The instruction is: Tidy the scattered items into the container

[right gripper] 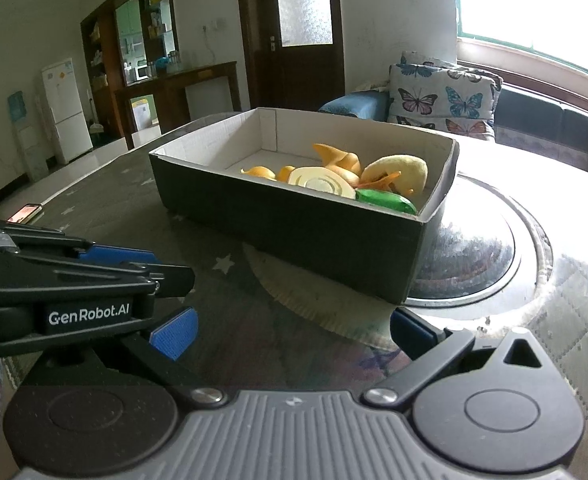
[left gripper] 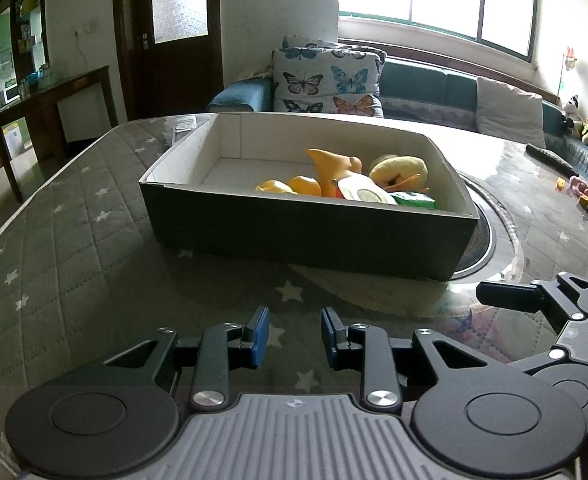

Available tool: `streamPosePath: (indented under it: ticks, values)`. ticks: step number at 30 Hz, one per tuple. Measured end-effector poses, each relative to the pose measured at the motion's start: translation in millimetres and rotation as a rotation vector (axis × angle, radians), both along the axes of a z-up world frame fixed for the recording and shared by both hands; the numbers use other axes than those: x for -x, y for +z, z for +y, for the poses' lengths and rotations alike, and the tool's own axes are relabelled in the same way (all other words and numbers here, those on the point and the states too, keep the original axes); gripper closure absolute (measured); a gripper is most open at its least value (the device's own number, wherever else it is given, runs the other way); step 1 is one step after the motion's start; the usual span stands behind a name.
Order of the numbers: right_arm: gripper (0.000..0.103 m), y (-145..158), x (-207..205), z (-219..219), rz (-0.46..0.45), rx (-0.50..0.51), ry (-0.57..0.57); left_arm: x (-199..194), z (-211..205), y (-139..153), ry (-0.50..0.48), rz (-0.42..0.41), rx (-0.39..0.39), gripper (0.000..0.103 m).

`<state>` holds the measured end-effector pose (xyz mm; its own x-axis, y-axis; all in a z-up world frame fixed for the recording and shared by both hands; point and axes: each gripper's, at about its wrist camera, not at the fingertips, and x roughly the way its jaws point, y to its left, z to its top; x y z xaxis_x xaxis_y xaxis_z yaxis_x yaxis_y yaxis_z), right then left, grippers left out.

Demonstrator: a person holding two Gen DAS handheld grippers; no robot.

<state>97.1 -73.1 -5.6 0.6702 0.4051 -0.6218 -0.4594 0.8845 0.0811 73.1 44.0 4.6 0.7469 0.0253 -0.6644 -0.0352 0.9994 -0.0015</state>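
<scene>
Box: dark cardboard box (left gripper: pixel 310 236) with pale inner walls sits mid-tabletop, partly over a round glass inset (right gripper: pixel 494 264); its long axis runs left to right across both views, slightly skewed, open side up.
Contents: toys are bunched at the box's right end, an orange pointed toy (left gripper: pixel 328 168), a yellow plush (left gripper: pixel 400 170), a cream disc (right gripper: pixel 322 184) and a green piece (right gripper: pixel 390 202); the left half of the floor looks bare.
Left claw: left claw (left gripper: pixel 294 334) hovers low over the quilted tabletop (left gripper: pixel 73 240), blue pads a modest gap apart, nothing between them.
Right claw: right claw (right gripper: pixel 294 330) is spread wide and holds nothing; it sits just beside the left one, both short of the box's near wall.
Strays: a few small toys (left gripper: pixel 582 194) lie far right on the tabletop, well apart from the box; too small to name.
Stage: most of the tidying looks done, judging by the filled box; those strays seem to be what is left.
Doing it well: I would send the right claw for them, since it is nearer that side and already spread. Take one at a time, pinch across the narrow side, lift clear of the rim, and drop into the bare left half so the pile does not spill.
</scene>
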Motion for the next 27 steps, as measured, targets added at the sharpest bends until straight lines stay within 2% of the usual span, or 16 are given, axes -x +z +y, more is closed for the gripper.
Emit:
streamPosePath:
  ticks: [27]
  values:
    - [0.0,-4,-34,4,0.048,0.026,-0.02,-35,9,-2,-0.001,0.024,-0.042,0.073]
